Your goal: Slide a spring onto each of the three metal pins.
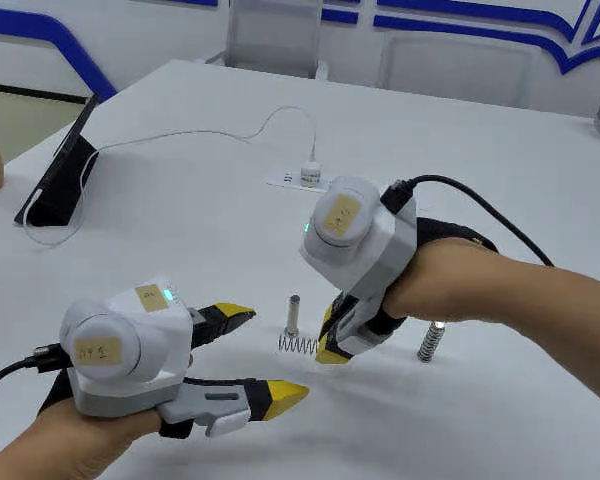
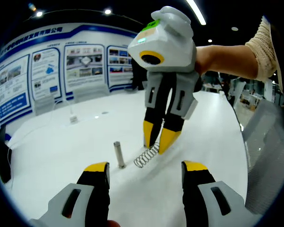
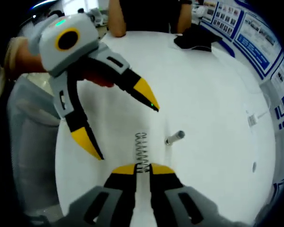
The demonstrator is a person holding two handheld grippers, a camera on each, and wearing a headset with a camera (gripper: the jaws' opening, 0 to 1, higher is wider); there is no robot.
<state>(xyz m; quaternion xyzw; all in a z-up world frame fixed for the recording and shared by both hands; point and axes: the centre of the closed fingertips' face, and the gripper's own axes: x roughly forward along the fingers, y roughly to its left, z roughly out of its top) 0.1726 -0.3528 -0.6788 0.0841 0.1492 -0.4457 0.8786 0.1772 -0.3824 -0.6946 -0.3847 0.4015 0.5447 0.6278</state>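
Lying on the white worktop (image 1: 180, 210), a spring (image 1: 298, 344) rests at the foot of a bare upright metal pin (image 1: 292, 314), at its 6 o'clock in the head view. The right gripper (image 1: 331, 354) pinches one end of the spring, jaws narrowed on it. At the bare pin's 3 o'clock, a second pin (image 1: 431, 341) wears its own coil. The left gripper (image 1: 270, 354) hovers at 8 o'clock, jaws wide, holding nothing.

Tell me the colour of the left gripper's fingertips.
Yellow fingertips, best seen in the left gripper view.
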